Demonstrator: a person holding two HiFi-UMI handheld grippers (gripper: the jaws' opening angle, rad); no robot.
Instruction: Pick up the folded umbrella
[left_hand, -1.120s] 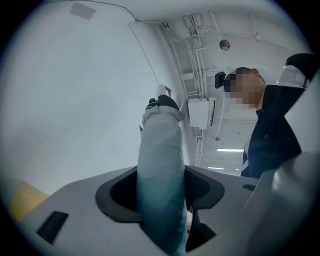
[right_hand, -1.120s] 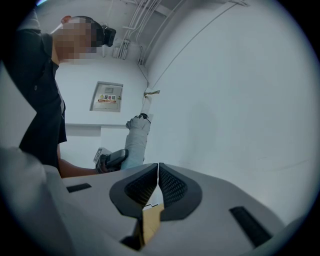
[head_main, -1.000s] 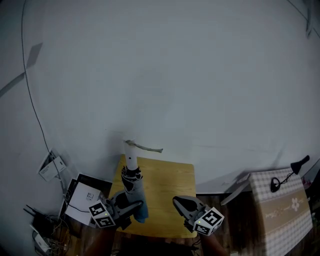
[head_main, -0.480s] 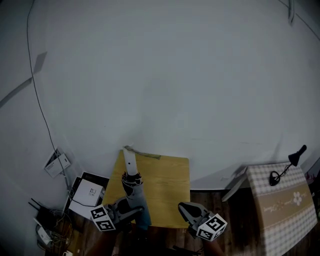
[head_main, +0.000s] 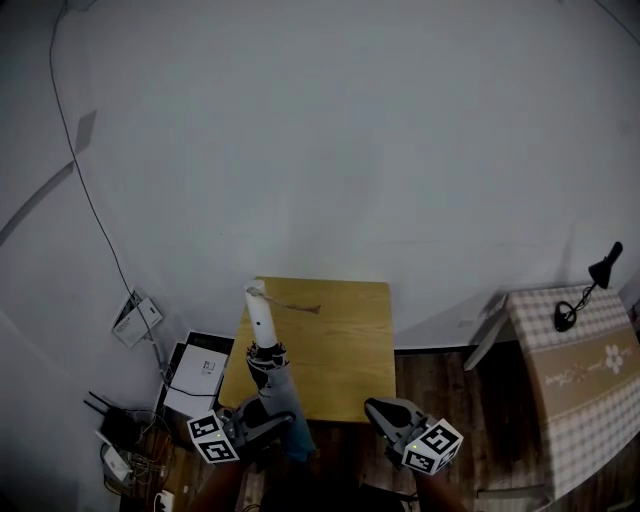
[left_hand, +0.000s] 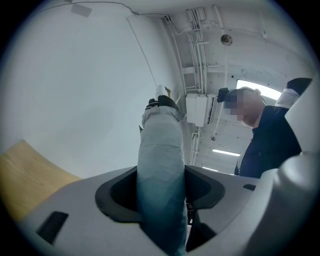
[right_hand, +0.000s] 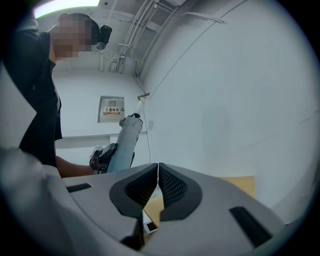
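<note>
The folded umbrella (head_main: 277, 387) is blue-grey with a white handle (head_main: 259, 314) and points up and away over the near left part of the wooden table (head_main: 340, 340). My left gripper (head_main: 262, 425) is shut on its lower cloth part. In the left gripper view the umbrella (left_hand: 160, 160) fills the gap between both pads of the left gripper (left_hand: 161, 200). My right gripper (head_main: 387, 414) hangs off the table's near edge, shut and holding nothing. In the right gripper view its pads meet at the right gripper (right_hand: 158, 186), and the umbrella (right_hand: 125, 142) shows to the left.
A white box (head_main: 197, 375) and cables (head_main: 125, 460) lie on the floor at the left. A table with a checked cloth (head_main: 580, 375) and a black lamp (head_main: 603, 268) stand at the right. A pale wall rises behind the table. A person's dark sleeve (left_hand: 272, 145) is close by.
Both grippers have drawn back from over the table to its near edge. The left one still carries the umbrella. The right one stays shut.
</note>
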